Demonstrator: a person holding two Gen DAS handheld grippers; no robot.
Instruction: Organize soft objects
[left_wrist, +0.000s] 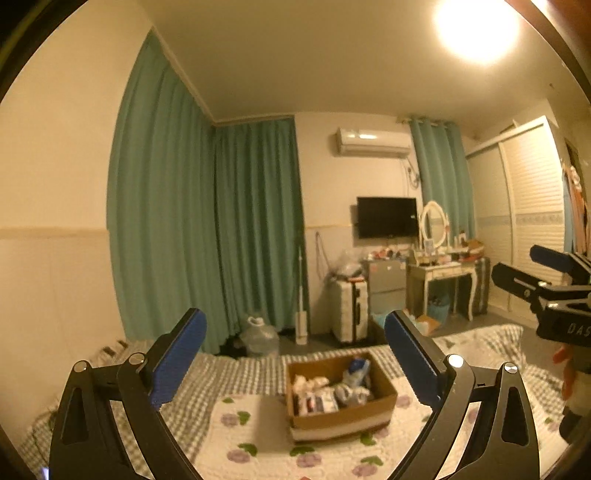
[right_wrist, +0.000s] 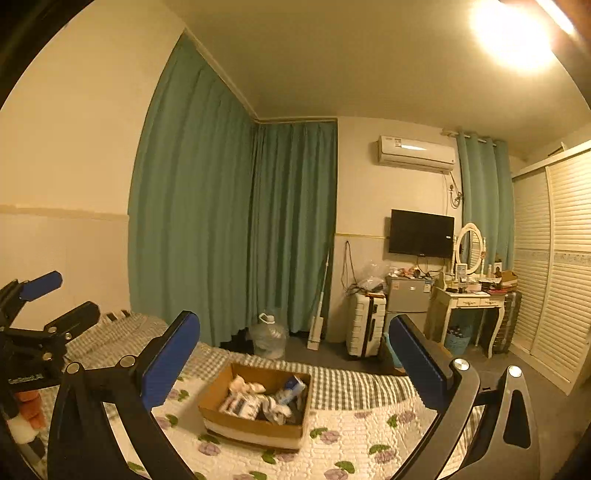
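A brown cardboard box (left_wrist: 386, 397) sits on the bed and holds several soft items, folded socks or cloths (left_wrist: 325, 391). It also shows in the right wrist view (right_wrist: 218, 391), with the soft items (right_wrist: 258, 400) inside. My left gripper (left_wrist: 295, 354) is open and empty, raised above the bed in front of the box. My right gripper (right_wrist: 295, 358) is open and empty, also raised in front of the box. Each gripper shows at the edge of the other's view: the right gripper (left_wrist: 532, 266) and the left gripper (right_wrist: 62, 295).
The bed has a floral quilt (left_wrist: 258, 439) over a grey checked blanket (left_wrist: 236, 373). Beyond it stand green curtains (left_wrist: 207, 229), a water jug (left_wrist: 258, 334), a white suitcase (left_wrist: 349, 312), a dressing table (left_wrist: 443, 273) and a wardrobe (left_wrist: 532, 206).
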